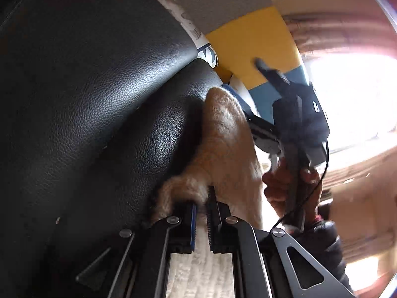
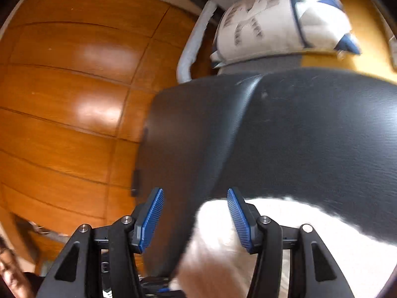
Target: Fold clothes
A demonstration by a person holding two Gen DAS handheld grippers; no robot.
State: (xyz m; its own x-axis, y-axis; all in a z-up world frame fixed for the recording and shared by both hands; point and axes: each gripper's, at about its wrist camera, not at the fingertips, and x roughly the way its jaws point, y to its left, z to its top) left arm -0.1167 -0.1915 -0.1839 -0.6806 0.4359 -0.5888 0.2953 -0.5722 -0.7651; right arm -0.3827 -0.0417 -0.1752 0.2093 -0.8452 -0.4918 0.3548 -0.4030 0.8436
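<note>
Black leather upholstery (image 1: 94,104), the seat or back of a chair or sofa, fills most of both views, with wooden panelling (image 2: 69,94) behind it and a patterned cushion (image 2: 280,22) above. Your left gripper (image 1: 202,206) has its fingers together, clamped on a fold of a fluffy cream-tan garment (image 1: 228,144) that lies draped against the leather. The cloth runs from your left fingers up toward your right gripper (image 1: 263,99), which shows from the side in the left view, held in your right hand (image 1: 292,186).

In the right wrist view your right gripper (image 2: 196,221) has its blue pads (image 2: 151,218) spread well apart, with the pale garment (image 2: 223,248) lying just under and partly between them, blurred by motion. Nothing is pinched there.

As for progress, the garment looks bunched and hanging rather than laid flat in a neat stack, so it does not lie folded now. Whether you are spreading it out ahead of a fold or carrying one edge across mid-fold, these views cannot settle; most of the cloth is hidden or overexposed. One end is secured in your left fingers; the other end has no grip on it.
</note>
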